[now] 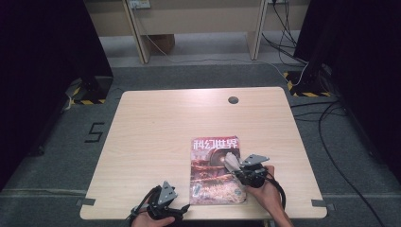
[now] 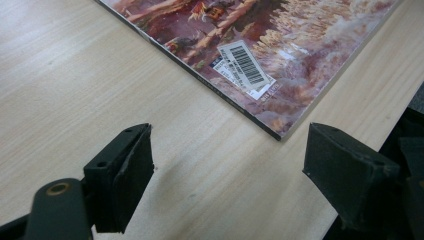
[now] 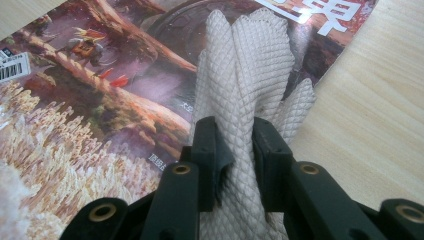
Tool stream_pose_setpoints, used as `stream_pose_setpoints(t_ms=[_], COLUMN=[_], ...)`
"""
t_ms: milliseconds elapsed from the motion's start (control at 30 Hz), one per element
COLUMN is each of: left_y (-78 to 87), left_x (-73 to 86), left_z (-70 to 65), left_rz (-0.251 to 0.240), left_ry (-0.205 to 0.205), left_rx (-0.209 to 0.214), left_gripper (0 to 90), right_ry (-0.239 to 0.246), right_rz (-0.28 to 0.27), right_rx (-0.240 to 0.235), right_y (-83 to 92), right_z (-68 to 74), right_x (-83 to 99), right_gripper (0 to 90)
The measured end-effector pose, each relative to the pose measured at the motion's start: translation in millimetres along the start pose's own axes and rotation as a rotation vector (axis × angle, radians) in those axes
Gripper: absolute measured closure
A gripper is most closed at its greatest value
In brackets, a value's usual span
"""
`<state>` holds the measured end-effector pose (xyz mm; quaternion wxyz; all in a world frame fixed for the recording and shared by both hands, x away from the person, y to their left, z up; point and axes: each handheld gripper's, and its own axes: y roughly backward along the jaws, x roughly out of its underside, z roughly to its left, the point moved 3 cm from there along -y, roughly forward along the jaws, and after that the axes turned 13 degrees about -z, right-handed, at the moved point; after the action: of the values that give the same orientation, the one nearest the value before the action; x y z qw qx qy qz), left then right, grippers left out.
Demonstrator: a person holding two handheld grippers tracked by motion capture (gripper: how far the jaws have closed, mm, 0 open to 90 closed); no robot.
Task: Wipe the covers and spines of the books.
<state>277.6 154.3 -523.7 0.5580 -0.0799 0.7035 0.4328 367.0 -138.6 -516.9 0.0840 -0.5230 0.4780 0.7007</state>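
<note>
**Cloth pinched above a magazine cover**

Cloth (image 1: 231, 162), white and bunched, shows in the high view in the right gripper (image 1: 237, 165), over the right part of a magazine (image 1: 215, 177) that lies flat on the near half of a wooden table (image 1: 156, 123). The person's right hand (image 1: 266, 191) holds that gripper from the near right. The left gripper (image 1: 182, 209) sits at the table's near edge, just left of the magazine's near corner.

Left gripper view: the left gripper (image 2: 227, 165) has its jaws set wide apart with bare table (image 2: 75, 80) between them; the magazine's corner (image 2: 280, 132) with a barcode sticker (image 2: 245, 65) lies just beyond.

Right gripper view: the right gripper (image 3: 242, 145) is clamped on the cloth (image 3: 247, 70), whose quilted folds rise between the jaws, above the magazine (image 3: 100, 100) cover. Bare table (image 3: 380, 110) shows to the right.
</note>
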Motion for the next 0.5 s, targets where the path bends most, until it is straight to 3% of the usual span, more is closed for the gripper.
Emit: stream_pose_setpoints(t_ms=[233,333,500], left_y=[-0.5,0.3,-1.0], left_x=[0.3,-0.1,0.0], left_z=[-1.2,0.7,-0.2], left_rz=[0.002,0.002,0.002], left_ry=[-0.003,-0.004,-0.005], left_rx=[-0.002,-0.005,-0.003], left_gripper=[19.4,19.4,19.4], right_ry=[-0.006,-0.026,-0.003], right_rz=[0.001,-0.003,-0.006], right_rx=[-0.007,-0.028,-0.059], right_y=[-4.2,-9.1,-18.5], right_z=[4.4,10.6,26.5], right_x=[-2.7,-5.1,-11.2], right_gripper=[75.0,74.9,74.9])
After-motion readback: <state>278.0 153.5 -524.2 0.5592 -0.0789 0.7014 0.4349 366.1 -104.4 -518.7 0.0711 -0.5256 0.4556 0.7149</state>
